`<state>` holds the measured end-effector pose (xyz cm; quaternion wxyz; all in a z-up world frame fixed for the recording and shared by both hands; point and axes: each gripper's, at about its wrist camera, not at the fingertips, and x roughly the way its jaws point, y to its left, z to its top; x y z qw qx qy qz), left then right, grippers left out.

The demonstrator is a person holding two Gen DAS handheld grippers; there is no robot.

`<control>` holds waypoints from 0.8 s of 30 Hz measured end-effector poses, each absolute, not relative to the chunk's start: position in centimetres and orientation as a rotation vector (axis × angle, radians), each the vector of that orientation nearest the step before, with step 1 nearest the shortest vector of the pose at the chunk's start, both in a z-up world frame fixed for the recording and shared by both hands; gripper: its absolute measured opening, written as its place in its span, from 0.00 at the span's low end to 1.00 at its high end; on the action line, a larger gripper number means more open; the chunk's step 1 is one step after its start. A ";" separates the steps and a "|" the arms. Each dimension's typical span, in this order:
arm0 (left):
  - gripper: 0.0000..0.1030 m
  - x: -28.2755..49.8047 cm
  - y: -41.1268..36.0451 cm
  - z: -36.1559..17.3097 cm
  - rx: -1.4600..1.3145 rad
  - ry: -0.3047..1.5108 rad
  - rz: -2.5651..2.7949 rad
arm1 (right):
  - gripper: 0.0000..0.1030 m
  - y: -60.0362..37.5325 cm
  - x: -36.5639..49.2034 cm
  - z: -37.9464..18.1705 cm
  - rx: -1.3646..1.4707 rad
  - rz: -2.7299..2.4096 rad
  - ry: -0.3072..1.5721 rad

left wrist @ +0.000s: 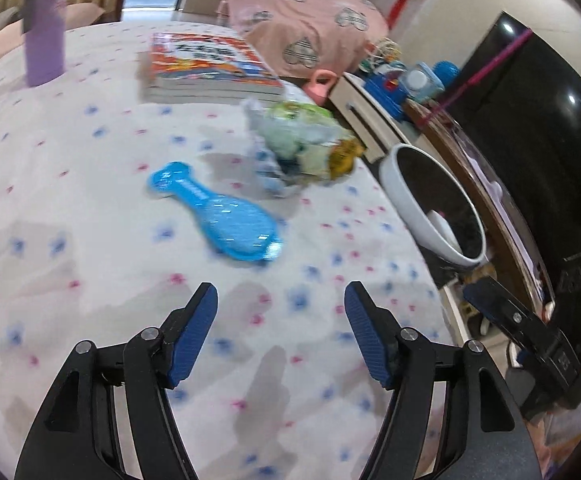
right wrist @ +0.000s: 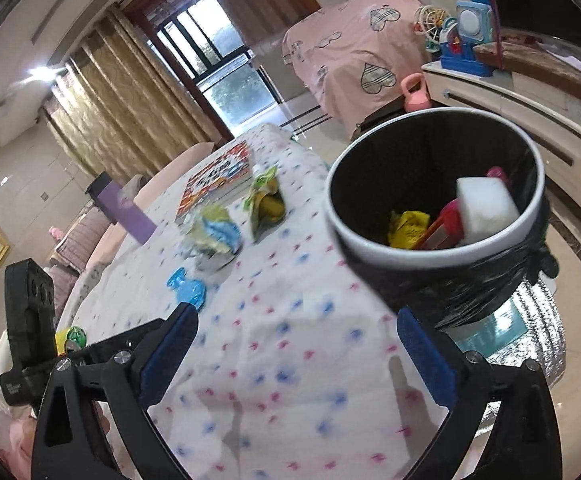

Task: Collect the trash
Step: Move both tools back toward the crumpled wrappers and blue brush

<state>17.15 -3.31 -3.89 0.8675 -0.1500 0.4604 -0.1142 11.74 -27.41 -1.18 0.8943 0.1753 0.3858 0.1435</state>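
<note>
Right now your left gripper and right gripper both gape wide, holding nothing; crumpled wrappers lie on the tablecloth beside the bin.

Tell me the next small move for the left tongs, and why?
Probably ease the left tongs forward toward the crumpled wrappers. They are open and empty over the tablecloth, the wrappers lie ahead past the blue brush, and the bin, already holding some trash, waits at the table's right edge.
</note>
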 end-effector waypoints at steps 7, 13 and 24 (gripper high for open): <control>0.66 18.5 -2.8 -5.0 -0.313 0.979 -0.194 | 0.98 -25.2 11.5 -1.2 0.343 0.321 0.801; 0.69 21.6 -4.3 -6.1 -0.251 0.999 -0.126 | 0.98 -24.4 11.8 -1.3 0.350 0.324 0.808; 0.63 19.0 -0.2 -6.1 -0.121 0.972 -0.137 | 0.98 -21.2 14.0 -0.5 0.306 0.373 0.799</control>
